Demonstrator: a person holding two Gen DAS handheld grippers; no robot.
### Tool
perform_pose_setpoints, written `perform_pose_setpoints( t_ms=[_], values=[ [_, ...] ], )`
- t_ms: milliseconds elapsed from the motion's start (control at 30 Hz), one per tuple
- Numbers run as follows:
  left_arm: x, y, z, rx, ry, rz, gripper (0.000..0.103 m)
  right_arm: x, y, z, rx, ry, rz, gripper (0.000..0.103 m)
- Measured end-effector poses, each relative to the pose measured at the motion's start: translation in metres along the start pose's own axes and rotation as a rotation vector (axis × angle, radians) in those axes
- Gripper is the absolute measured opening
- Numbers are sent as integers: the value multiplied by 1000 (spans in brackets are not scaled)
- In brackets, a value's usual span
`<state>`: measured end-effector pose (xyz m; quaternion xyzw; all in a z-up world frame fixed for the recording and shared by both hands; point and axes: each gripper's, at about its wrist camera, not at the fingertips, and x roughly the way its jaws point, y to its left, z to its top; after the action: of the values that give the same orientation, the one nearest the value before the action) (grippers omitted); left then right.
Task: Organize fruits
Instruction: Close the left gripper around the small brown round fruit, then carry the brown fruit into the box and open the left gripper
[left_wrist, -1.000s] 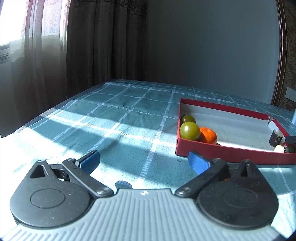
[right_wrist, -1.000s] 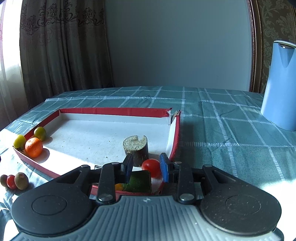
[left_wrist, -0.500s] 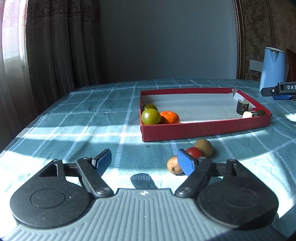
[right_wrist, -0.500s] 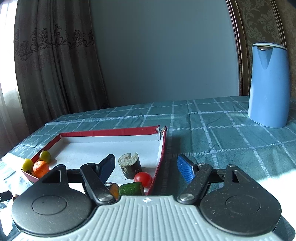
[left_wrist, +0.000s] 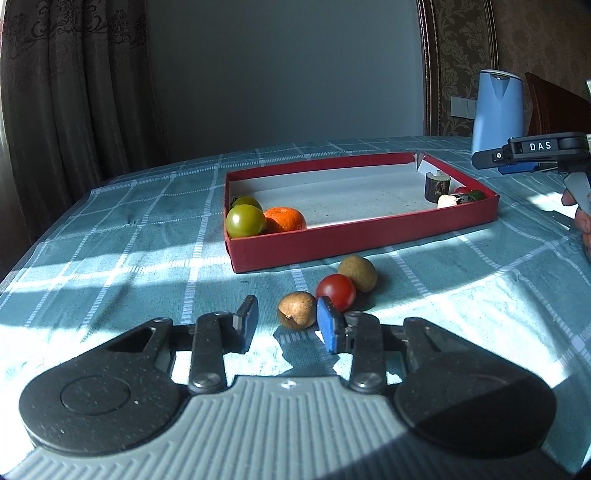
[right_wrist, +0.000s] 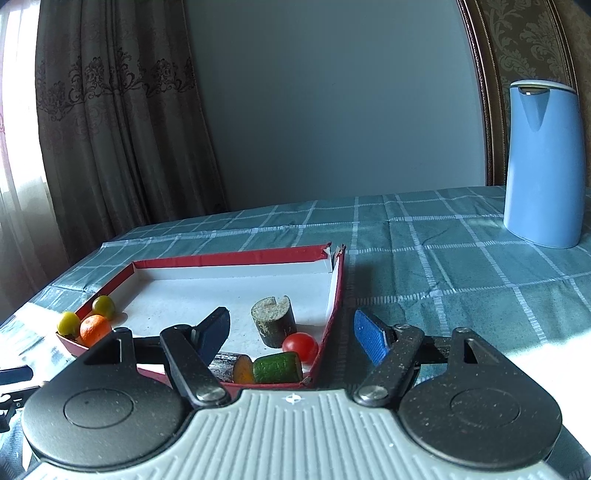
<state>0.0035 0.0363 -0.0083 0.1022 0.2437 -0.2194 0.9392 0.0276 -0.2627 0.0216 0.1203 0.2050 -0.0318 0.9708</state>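
Fruits, loose lot: three pieces on the checked tablecloth (left_wrist: 122, 236), outside the red tray (left_wrist: 354, 236). Nearest brown fruit (left_wrist: 297, 309) lies just ahead of the left gripper (left_wrist: 286, 325), a little toward its right finger; red tomato (left_wrist: 336, 291) sits just beyond that finger's blue pad; second brown fruit (left_wrist: 358, 272) is farther ahead, close beside the tomato.

Fruits, in tray: two green tomatoes (left_wrist: 245, 220) and an orange (left_wrist: 286, 218) in the corner ahead of the left gripper.

Other tray contents: round wooden block (right_wrist: 274, 322), red cherry tomato (right_wrist: 300, 346), green piece (right_wrist: 277, 367) and orange-ended piece (right_wrist: 242, 369), just ahead of the right gripper (right_wrist: 291, 338), between its fingers' line and slightly left.

Left gripper: jaws spread, nothing held, low over the cloth.
Right gripper: jaws spread wide, nothing held, above the tray's near corner.

Also present: blue jug (right_wrist: 541, 162), well ahead and right of the right gripper.

Hazards, as judged:
- Nearest brown fruit sits off-centre; a closing right finger could nudge it sideways rather than pinch it.
- Round fruits may roll across the cloth if bumped.
- The right finger may knock the tomato into its neighbour on approach.
- The tray wall could catch a carried fruit if lifted too low.
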Motion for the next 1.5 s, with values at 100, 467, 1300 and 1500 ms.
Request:
perform_pose_setpoints(
  t_ms=[100,467,1300,1500],
  values=[
    [1,-2,0,14,10,0,33,0,1,0,0,2,2,74],
    [3,-4,0,32,13,-17,23,-3,7,-3,-7,1,22,74],
    [43,-52,74,-80,-73,164,23,-8,75,-59,-274,251,181,83],
    [77,-62,90,-91,-25,185,23,-8,76,-59,-277,251,180,84]
  ],
)
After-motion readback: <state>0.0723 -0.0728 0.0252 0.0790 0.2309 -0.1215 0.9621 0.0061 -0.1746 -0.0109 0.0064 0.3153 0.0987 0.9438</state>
